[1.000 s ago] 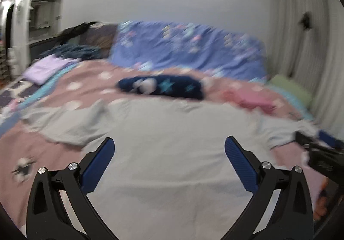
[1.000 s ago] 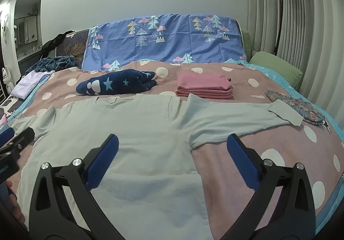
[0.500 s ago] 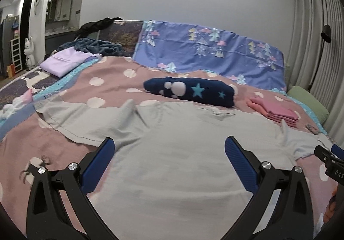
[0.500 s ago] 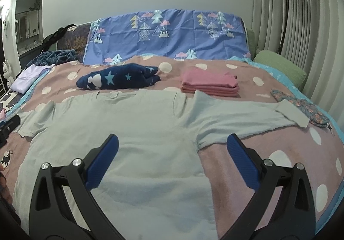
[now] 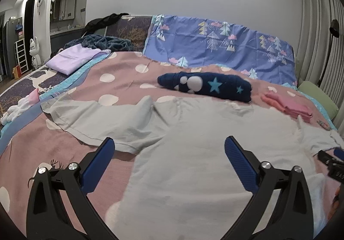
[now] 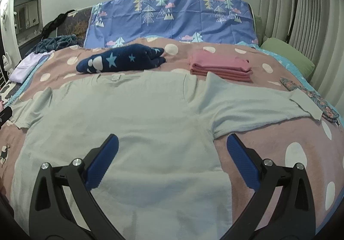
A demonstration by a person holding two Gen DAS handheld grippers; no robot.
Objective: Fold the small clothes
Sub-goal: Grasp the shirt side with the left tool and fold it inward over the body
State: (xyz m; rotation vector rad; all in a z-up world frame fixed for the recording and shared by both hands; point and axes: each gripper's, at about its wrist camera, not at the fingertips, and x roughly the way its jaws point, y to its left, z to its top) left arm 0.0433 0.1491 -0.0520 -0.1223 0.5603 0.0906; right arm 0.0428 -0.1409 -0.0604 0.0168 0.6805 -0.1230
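One grey shirt (image 6: 133, 123) lies flat on the dotted bedspread (image 6: 279, 145), filling everything from 9 to 3 o'clock ahead of me. At 12 o'clock beyond it sit a navy bundle (image 6: 122, 59) and, toward 1, a pink stack (image 6: 221, 65). My left gripper (image 5: 169, 147) is closing on nothing above the shirt's side edge, and my right gripper (image 6: 172, 145) is spread wide, empty.

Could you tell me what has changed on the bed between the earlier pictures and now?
Both grippers have come lower and closer over the grey T-shirt, which now fills more of each view. The left gripper has swung towards the shirt's sleeve edge and its jaws are closing, nothing between them; the right gripper is open and empty. The shirt, navy star bundle and pink folded stack lie as before.
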